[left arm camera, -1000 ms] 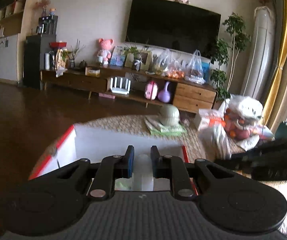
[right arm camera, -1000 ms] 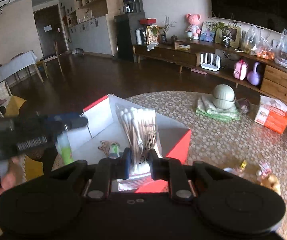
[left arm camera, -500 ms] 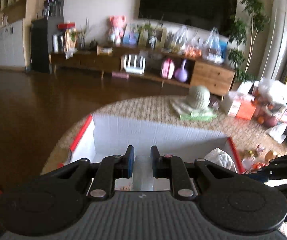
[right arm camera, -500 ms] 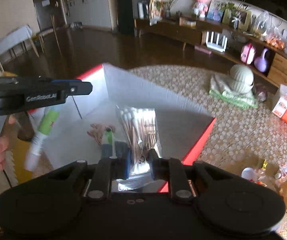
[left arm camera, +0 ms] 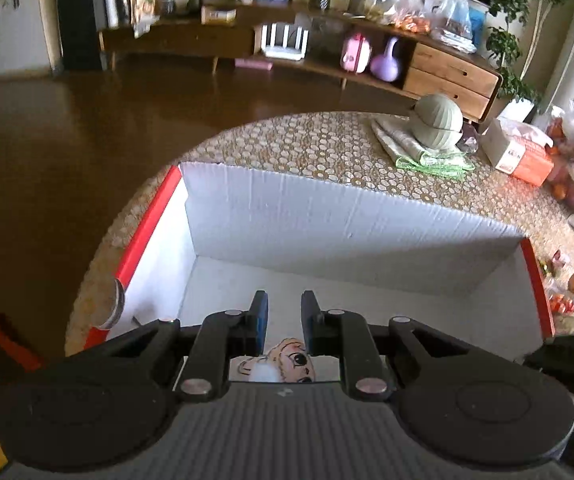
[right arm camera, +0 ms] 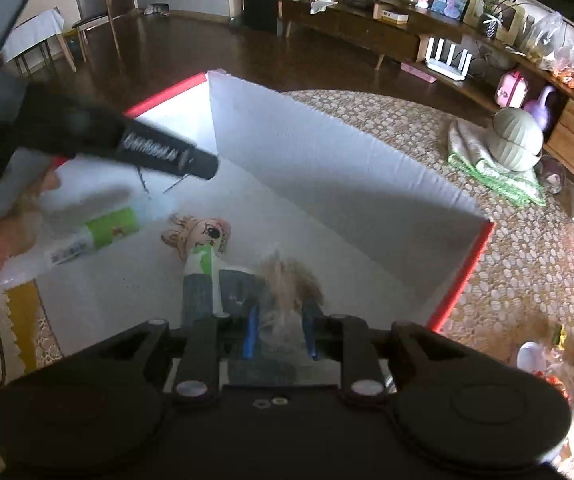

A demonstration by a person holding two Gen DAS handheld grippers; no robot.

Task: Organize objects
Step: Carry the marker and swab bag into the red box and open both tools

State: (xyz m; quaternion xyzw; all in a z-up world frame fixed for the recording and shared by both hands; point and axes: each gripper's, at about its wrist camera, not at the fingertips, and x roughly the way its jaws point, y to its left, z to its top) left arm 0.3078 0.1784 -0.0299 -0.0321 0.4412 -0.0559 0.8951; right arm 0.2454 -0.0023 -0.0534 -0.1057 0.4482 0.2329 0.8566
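Both tongs are dropping items into the white, red-edged cardboard box (right arm camera: 327,168) on the table. Left tongs (left arm camera: 283,312) and right tongs (right arm camera: 279,332) are parted; the green-labelled tube (right arm camera: 99,232) and blurred cotton-swab bag (right arm camera: 287,280) are falling inside. Next, withdrawing calls for clearing the walls.

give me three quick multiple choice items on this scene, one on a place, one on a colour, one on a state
1. Where does the cartoon figure lie?
A. on the floor of the white box
B. on the folded green cloth
C. on the wooden cabinet

2. What colour is the outside edge of the box?
A. blue
B. red
C. yellow

3. What is between the fingers of the right hand-held gripper?
A. nothing
B. the grey-green dome
C. a blurred clear bag of cotton swabs

Answers: 1 A, the right wrist view shows it flat on the box floor. 2 B, red shows along the rim and corners. 3 C, the bag sits between the blue pads, though motion blur hides whether they still pinch it.
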